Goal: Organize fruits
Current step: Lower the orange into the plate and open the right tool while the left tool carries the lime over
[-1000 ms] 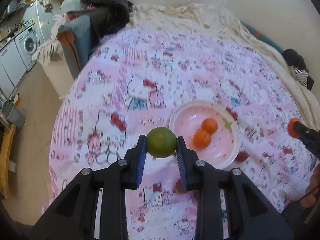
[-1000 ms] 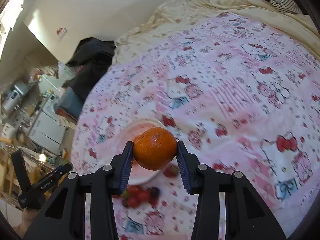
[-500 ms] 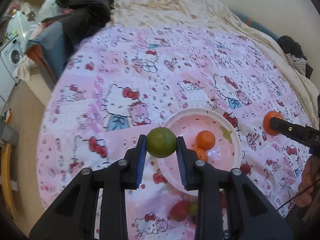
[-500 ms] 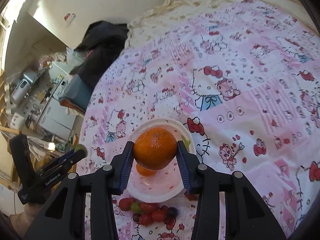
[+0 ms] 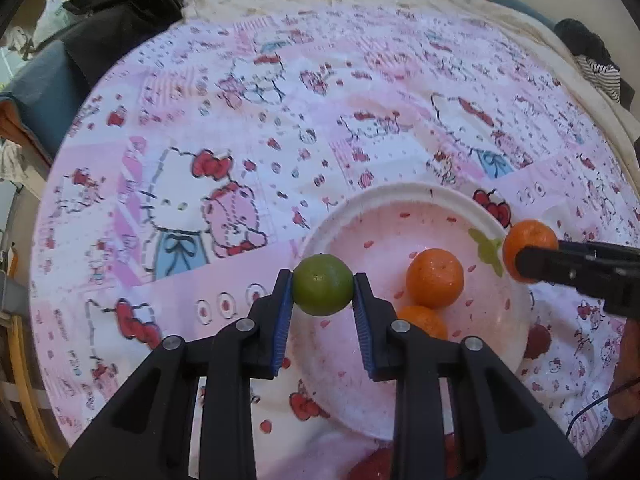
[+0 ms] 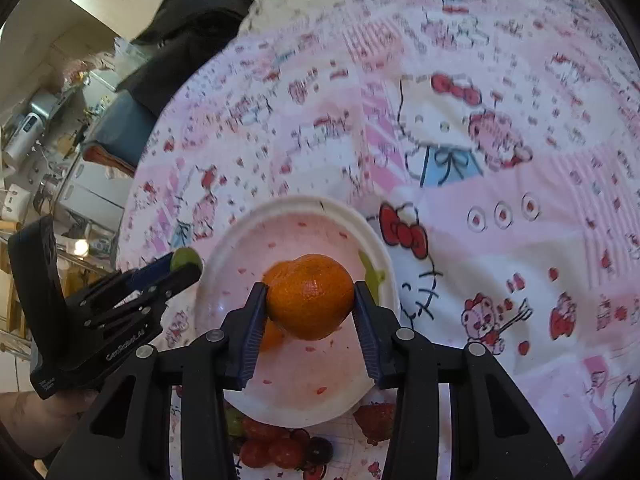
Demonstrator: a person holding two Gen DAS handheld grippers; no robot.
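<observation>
My left gripper (image 5: 322, 285) is shut on a green lime (image 5: 322, 285) and holds it over the near left rim of a white plate (image 5: 384, 196). Two oranges (image 5: 435, 277) lie in the plate. My right gripper (image 6: 309, 296) is shut on an orange (image 6: 309, 296) and holds it above the plate (image 6: 296, 204). In the left wrist view the right gripper (image 5: 532, 258) comes in from the right, at the plate's right rim. In the right wrist view the left gripper (image 6: 184, 264) stands at the plate's left rim.
The plate lies on a pink cartoon-print bedspread (image 5: 240, 128). Grapes and strawberries (image 6: 280, 446) lie on it just in front of the plate. A dark bundle of clothes (image 5: 120, 12) sits at the far left edge of the bed.
Both grippers have moved in toward the plate with their fruits. The plate now looks larger and closer in both views, with each fruit over its rim or bowl.
</observation>
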